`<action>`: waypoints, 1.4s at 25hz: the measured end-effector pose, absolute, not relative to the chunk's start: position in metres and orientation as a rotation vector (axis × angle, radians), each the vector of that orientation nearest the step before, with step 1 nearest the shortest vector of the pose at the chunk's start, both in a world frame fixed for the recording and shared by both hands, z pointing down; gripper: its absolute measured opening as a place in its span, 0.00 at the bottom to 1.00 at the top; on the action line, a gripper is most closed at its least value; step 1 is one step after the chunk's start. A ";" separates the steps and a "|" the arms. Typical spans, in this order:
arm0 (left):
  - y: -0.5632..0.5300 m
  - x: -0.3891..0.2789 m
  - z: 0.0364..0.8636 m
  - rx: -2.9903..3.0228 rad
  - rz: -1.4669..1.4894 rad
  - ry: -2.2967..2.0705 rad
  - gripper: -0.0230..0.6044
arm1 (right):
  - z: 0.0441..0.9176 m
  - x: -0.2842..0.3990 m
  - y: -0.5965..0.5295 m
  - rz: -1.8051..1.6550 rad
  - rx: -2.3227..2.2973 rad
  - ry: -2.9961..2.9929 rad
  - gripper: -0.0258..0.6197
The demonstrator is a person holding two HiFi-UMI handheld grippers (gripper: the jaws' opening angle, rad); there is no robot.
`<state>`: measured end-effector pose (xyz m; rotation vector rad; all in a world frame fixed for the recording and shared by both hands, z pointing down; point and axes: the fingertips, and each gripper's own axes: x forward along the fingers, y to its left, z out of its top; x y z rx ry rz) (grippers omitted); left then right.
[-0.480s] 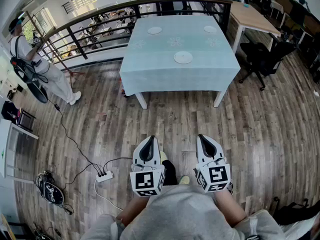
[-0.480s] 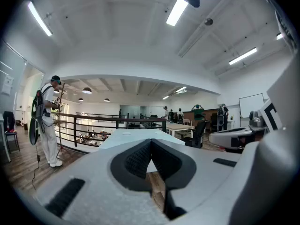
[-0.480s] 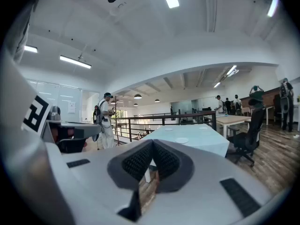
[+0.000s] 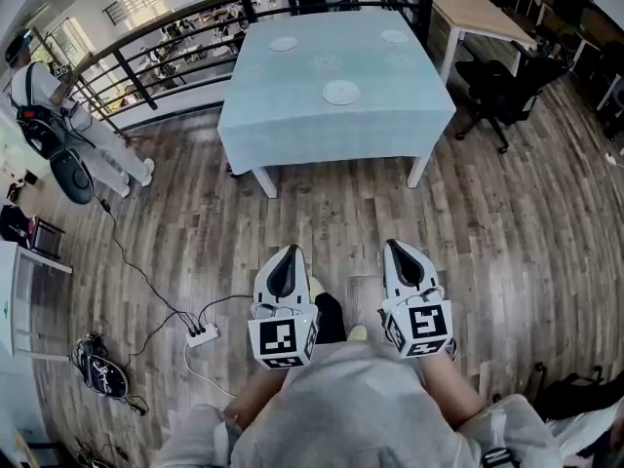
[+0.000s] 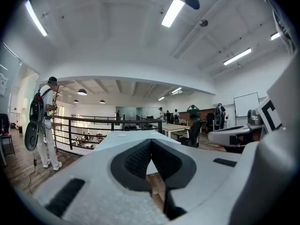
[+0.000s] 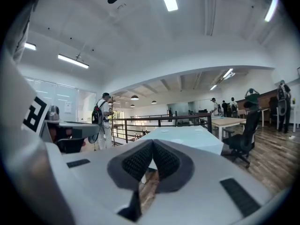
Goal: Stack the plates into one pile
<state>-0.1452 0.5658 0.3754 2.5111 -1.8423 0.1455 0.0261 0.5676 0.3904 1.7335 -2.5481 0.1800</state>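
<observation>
Three white plates lie apart on the light-blue clothed table (image 4: 292,125): a near plate (image 4: 341,92), a far left plate (image 4: 284,43) and a far right plate (image 4: 394,36). I stand on the wooden floor well short of the table. My left gripper (image 4: 290,251) and right gripper (image 4: 395,246) are held side by side at waist height, pointing towards the table. Both are shut with nothing between the jaws. In the left gripper view the left gripper (image 5: 151,142) has its pads meeting. In the right gripper view the right gripper (image 6: 153,143) does too, with the near plate (image 6: 176,141) beyond.
A dark railing (image 4: 175,27) runs behind and left of the table. A person with a backpack (image 4: 44,105) stands at the left. A black office chair (image 4: 502,91) and wooden desk (image 4: 483,13) are at the right. A power strip (image 4: 202,335) with cables lies on the floor.
The head view has shifted a little, so the table sits slightly higher and further left in the picture. Both grippers keep their place and stay shut.
</observation>
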 end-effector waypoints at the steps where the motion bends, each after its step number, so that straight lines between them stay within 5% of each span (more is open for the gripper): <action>1: 0.565 -0.144 0.376 2.514 0.146 -1.839 0.06 | 0.391 0.028 0.567 0.189 1.743 -2.551 0.08; 18: 0.508 -0.130 0.385 2.580 0.224 -1.724 0.06 | 0.403 0.018 0.514 0.250 1.744 -2.562 0.08; 35: 0.336 -0.157 0.386 2.553 0.193 -1.701 0.06 | 0.402 -0.016 0.348 0.239 1.689 -2.531 0.08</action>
